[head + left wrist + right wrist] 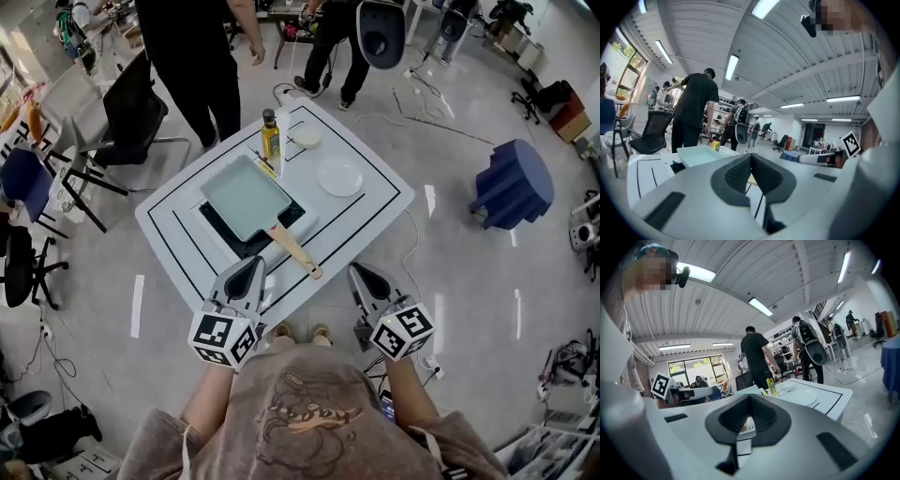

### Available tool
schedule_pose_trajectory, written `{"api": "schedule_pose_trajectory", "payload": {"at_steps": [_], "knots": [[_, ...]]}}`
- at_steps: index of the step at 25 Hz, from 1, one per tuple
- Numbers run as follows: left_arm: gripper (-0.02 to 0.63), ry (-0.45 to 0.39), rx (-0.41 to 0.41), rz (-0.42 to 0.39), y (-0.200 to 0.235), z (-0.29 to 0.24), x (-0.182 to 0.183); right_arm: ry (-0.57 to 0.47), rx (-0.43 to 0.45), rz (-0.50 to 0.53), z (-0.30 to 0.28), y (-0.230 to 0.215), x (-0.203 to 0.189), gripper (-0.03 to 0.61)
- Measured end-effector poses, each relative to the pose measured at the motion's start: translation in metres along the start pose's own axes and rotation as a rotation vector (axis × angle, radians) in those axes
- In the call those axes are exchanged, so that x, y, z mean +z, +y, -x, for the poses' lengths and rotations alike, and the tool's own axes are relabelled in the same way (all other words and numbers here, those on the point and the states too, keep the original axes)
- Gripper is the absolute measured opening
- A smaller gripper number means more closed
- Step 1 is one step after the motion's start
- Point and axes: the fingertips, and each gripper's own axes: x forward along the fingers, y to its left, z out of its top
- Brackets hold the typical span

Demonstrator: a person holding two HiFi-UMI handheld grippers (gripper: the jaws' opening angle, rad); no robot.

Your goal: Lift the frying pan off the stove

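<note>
A pale green rectangular frying pan [246,198] sits on a black stove [246,239] in the middle of a white table [380,183]. Its wooden handle [296,250] points toward the table's near edge. My left gripper [250,273] hovers at the near edge, left of the handle tip, shut and empty. The right gripper [359,275] hangs just off the near edge, to the right of the handle, also shut and empty. In the left gripper view the pan [696,154] shows beyond the closed jaws.
An oil bottle [270,135], a small white bowl [307,137] and a white plate [339,175] stand on the far half of the table. Two people stand beyond the table. A black chair [131,112] is at the left, a blue stool [514,183] at the right.
</note>
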Motion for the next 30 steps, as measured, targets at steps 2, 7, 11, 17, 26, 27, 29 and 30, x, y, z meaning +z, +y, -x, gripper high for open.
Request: {"api": "schedule_pose_trajectory", "payload": {"at_steps": [2, 7, 11, 17, 26, 27, 29, 30], "knots": [[0.008, -0.005, 0.024, 0.005, 0.001, 0.001, 0.000, 0.008, 0.019, -0.003, -0.003, -0.002, 0.001, 0.000], [0.008, -0.037, 0.075, 0.015, 0.004, 0.002, 0.005, 0.016, 0.059, -0.001, -0.011, -0.006, 0.005, 0.000], [0.043, -0.045, 0.089, 0.034, 0.004, 0.001, 0.006, 0.029, 0.091, 0.000, -0.015, -0.009, 0.007, 0.037], [0.143, -0.035, 0.064, 0.076, 0.001, -0.003, 0.006, 0.079, 0.186, -0.006, -0.025, -0.005, 0.004, 0.134], [0.284, -0.002, 0.028, 0.191, 0.003, -0.008, -0.004, 0.147, 0.320, -0.064, -0.035, 0.007, -0.007, 0.351], [0.301, 0.000, 0.024, 0.208, 0.003, -0.008, -0.005, 0.152, 0.332, -0.078, -0.036, 0.008, -0.008, 0.383], [0.330, 0.006, 0.015, 0.246, 0.003, -0.009, -0.009, 0.165, 0.357, -0.103, -0.038, 0.010, -0.011, 0.446], [0.337, 0.009, 0.010, 0.266, 0.003, -0.010, -0.011, 0.175, 0.367, -0.111, -0.039, 0.010, -0.013, 0.453]]}}
